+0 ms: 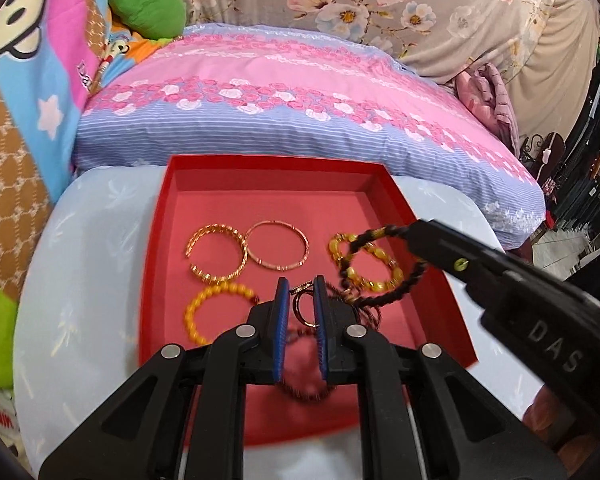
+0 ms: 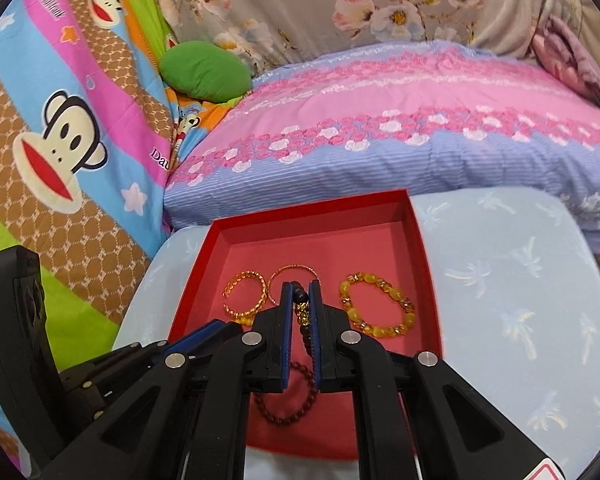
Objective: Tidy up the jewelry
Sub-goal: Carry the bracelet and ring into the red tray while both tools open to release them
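Observation:
A red tray sits on a pale blue cushion. In it lie a twisted gold bangle, a thin gold bangle, a yellow bead bracelet, a yellow-and-gold bead bracelet and a dark red bead bracelet. My left gripper is closed on a small ring-like pendant over the tray. My right gripper is shut on a dark bead bracelet with a gold charm, held above the tray; the bracelet shows in the left wrist view hanging from the right gripper's tip.
A pink and lilac floral pillow lies behind the tray. A green cushion and a cartoon monkey blanket are at the left. The pale blue cushion extends right of the tray.

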The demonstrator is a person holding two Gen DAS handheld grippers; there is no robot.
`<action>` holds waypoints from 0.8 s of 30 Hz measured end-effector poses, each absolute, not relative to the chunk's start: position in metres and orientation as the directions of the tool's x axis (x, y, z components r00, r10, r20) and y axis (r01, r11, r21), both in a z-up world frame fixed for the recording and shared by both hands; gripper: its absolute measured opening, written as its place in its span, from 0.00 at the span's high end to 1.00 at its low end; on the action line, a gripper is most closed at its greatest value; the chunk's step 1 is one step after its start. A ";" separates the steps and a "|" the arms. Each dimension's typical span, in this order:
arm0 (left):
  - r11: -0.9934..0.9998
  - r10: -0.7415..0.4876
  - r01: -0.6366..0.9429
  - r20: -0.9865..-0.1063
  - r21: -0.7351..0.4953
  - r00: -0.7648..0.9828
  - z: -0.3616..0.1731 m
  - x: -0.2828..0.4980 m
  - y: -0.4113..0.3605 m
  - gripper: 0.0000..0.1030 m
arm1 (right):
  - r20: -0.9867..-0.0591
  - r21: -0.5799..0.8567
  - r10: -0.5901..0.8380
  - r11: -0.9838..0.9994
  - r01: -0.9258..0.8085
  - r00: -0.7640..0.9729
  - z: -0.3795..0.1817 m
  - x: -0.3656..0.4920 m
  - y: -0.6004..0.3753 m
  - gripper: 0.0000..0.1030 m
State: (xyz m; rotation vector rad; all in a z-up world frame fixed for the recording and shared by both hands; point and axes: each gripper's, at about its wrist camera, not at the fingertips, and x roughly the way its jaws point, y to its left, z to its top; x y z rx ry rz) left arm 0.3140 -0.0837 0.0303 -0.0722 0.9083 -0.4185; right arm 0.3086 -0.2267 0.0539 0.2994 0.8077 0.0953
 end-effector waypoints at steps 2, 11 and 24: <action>0.917 -0.380 0.320 -0.760 -0.237 0.528 0.022 0.324 -0.087 0.88 | -0.709 0.314 0.195 0.948 0.057 0.678 0.040 0.320 -0.231 0.93; 0.924 -0.357 0.303 -0.807 -0.232 0.471 -0.015 0.347 -0.093 0.89 | -0.770 0.286 0.158 0.952 0.113 0.618 0.000 0.333 -0.244 0.93; 0.937 -0.330 0.277 -0.799 -0.213 0.503 -0.017 0.342 -0.090 0.66 | -0.769 0.236 0.118 0.966 0.108 0.628 -0.001 0.324 -0.239 0.87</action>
